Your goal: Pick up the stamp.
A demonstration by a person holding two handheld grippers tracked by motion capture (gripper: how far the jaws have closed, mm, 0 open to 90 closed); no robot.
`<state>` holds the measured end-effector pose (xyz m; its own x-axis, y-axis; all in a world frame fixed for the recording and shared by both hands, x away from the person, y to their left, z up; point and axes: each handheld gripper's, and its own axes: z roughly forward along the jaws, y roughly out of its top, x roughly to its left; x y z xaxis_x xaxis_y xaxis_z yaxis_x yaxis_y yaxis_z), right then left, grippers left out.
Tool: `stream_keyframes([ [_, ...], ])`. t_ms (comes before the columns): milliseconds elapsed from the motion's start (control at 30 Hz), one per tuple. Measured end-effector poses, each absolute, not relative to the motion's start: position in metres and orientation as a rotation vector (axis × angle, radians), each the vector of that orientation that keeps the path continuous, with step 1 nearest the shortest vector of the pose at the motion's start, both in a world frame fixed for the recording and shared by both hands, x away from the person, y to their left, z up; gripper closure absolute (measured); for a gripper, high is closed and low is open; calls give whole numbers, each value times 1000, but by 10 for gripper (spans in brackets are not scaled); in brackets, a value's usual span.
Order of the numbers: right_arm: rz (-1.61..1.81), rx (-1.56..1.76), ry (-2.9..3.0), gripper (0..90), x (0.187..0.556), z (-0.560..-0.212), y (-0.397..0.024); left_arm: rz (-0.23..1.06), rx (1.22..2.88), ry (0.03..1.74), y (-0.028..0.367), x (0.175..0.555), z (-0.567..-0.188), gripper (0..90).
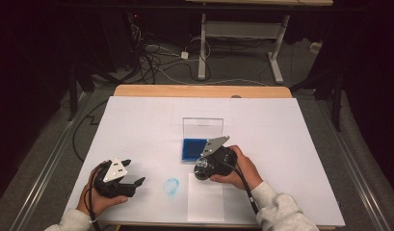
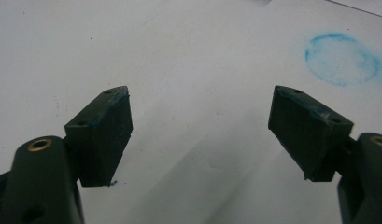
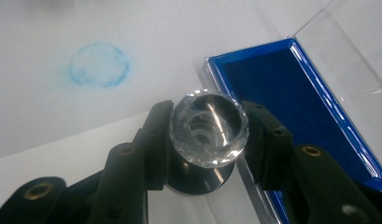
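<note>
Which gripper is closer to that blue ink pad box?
The right. The right gripper holds a clear stamp beside the ink pad box; the left gripper sits open, well off to its left.

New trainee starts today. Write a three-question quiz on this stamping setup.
1. True or false: the right gripper is shut on the clear faceted stamp.
2. What colour is the ink pad in the open case?
A red
B blue
C green
3. Name the mark that lies on the white sheet between the two grippers.

Key
1. True: its jaws clamp the stamp on both sides.
2. B.
3. A round blue print; the left gripper stands open over bare paper nearby.
</note>
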<state>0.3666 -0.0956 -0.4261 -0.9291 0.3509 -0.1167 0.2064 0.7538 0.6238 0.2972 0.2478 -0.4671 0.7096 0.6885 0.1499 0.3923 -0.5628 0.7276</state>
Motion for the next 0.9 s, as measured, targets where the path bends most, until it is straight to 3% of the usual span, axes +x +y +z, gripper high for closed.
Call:
stream_keyframes([
  [300, 938, 405, 2715, 566, 365, -423, -96, 556, 2218, 834, 249, 298, -467, 213],
  [900, 1088, 398, 2578, 566, 355, -383, -116, 557, 2211, 853, 253, 295, -468, 214],
])
